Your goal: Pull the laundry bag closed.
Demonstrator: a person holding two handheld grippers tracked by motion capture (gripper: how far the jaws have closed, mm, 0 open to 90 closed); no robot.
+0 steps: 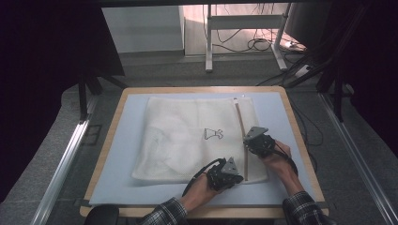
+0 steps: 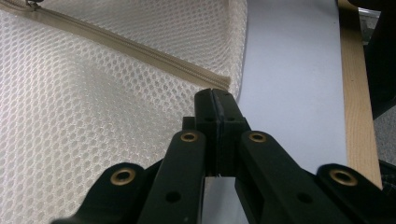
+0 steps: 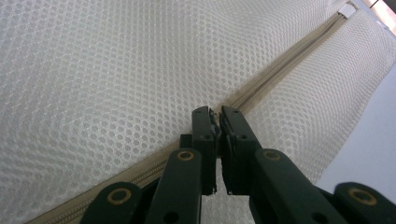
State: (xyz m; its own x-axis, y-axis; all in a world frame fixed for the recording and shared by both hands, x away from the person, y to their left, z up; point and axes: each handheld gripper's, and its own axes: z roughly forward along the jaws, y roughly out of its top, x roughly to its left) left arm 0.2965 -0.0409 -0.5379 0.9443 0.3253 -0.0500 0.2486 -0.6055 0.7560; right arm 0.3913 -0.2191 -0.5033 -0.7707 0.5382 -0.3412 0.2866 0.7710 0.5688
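Observation:
A white mesh laundry bag (image 1: 187, 140) lies flat on a pale blue mat (image 1: 126, 140), with a small black figure printed on it. A beige zipper (image 1: 241, 126) runs down its right side. My left gripper (image 1: 240, 178) sits at the near end of the zipper (image 2: 140, 51); its jaws (image 2: 215, 95) are pressed together on the bag's edge there. My right gripper (image 1: 246, 140) is partway along the zipper (image 3: 289, 60). Its jaws (image 3: 217, 114) are almost together on a small piece at the zipper line, which looks like the pull.
The mat covers a wooden table (image 1: 300, 140) whose rim shows all round. A strip of bare mat (image 2: 289, 70) lies right of the bag. Beyond the table's far edge stand a desk frame (image 1: 209, 42) and floor cables (image 1: 256, 44).

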